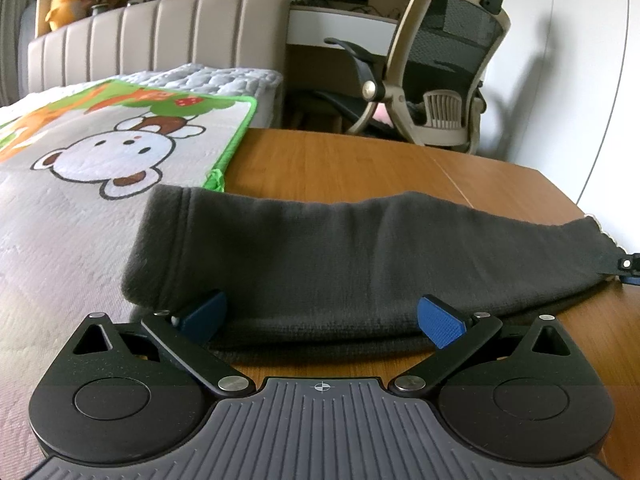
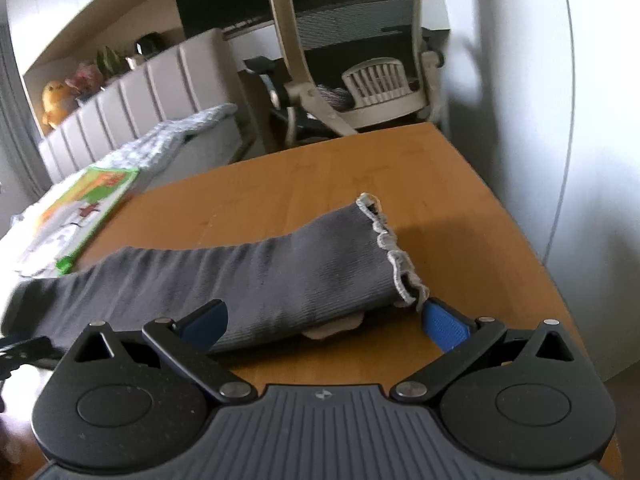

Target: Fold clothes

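Table (image 1: 340,160): wooden — office chair (image 1: 440,68) behind it.
Garment (image 1: 320,256): dark grey, folded lengthwise on the table.
Left gripper (image 1: 320,320): spread wide at its near edge.
Right gripper (image 2: 324,320): spread wide — gripping nothing.

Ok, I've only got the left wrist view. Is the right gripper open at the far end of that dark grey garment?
Observer: Yes, the right gripper is open, its fingers wide apart at the end of the dark grey ribbed fabric garment.
Operator: What's that end like?
Observer: It has a pale grey ruffled hem.
Operator: Anything under it?
Observer: A small beige tab pokes out beneath, on the wooden table.
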Demonstrator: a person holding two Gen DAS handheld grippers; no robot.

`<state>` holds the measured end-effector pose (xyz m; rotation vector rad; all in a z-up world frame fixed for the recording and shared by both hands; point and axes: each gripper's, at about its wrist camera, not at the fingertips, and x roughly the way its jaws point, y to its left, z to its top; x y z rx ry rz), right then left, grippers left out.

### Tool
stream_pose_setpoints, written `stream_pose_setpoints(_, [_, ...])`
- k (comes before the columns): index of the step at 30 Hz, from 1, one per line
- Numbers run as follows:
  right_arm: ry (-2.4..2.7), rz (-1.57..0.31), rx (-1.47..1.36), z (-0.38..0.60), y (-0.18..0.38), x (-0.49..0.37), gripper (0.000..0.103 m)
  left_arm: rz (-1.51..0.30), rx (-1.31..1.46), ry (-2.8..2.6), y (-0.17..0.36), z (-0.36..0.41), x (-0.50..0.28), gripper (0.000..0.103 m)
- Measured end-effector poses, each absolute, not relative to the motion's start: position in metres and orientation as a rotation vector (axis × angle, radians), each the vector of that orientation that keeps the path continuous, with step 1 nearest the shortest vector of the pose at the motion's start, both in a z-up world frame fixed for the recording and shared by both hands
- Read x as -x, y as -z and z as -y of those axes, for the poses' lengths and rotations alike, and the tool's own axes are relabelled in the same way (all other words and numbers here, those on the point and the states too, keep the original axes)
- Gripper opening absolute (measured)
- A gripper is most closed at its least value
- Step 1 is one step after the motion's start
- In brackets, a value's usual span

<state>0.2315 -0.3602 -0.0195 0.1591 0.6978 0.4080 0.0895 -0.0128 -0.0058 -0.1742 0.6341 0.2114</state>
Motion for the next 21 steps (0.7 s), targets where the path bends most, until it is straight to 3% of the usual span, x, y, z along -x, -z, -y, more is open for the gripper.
stream_pose_setpoints(13, [-0.474, -0.685, -0.217, 0.366, 0.019, -0.228, 0.103, -0.634, 0.176, -0.211, 0.006, 0.012, -0.09, 0.103])
stream_pose_setpoints(15, [-0.443, -0.669, -0.245, 0.371, 0.018, -0.227, 0.101, -0.632, 0.178, -0.21, 0.006, 0.011, -0.09, 0.103])
stream_pose_setpoints(17, [-0.422, -0.647, -0.286, 0.378, 0.018, -0.224, 0.091, -0.631, 0.181, -0.209, 0.006, 0.011, -0.09, 0.103])
stream_pose_setpoints(21, [-0.414, -0.618, -0.298, 0.382, 0.018, -0.22, 0.088, -0.629, 0.186, -0.207, 0.007, 0.01, -0.09, 0.103])
